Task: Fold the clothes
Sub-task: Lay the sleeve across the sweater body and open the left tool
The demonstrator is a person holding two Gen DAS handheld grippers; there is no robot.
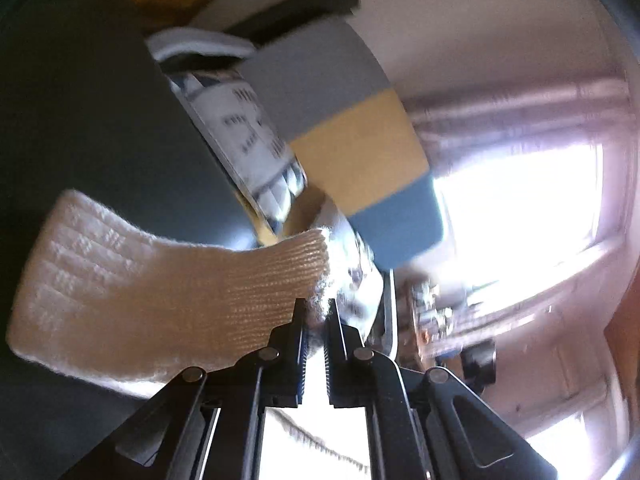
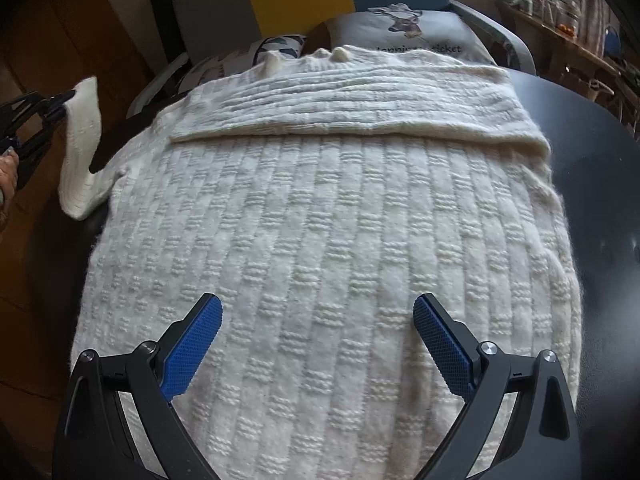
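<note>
- Left wrist view: left gripper pinched narrow on the sleeve cuff, lifted clear of the dark table; sleeve trailing left of the fingers.
- Right wrist view: right gripper spread wide, holding nothing, hovering over the cream knit sweater; far sleeve folded across ahead of the fingertips.
- Likely soft, thick, floppy, a bit heavy; best taken at cuff or hem edge.
- Bare table right of the fingers; cushions crowding beyond.

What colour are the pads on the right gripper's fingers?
Blue, with a fine dotted texture, on the pads; this shows best in the right wrist view.
</note>
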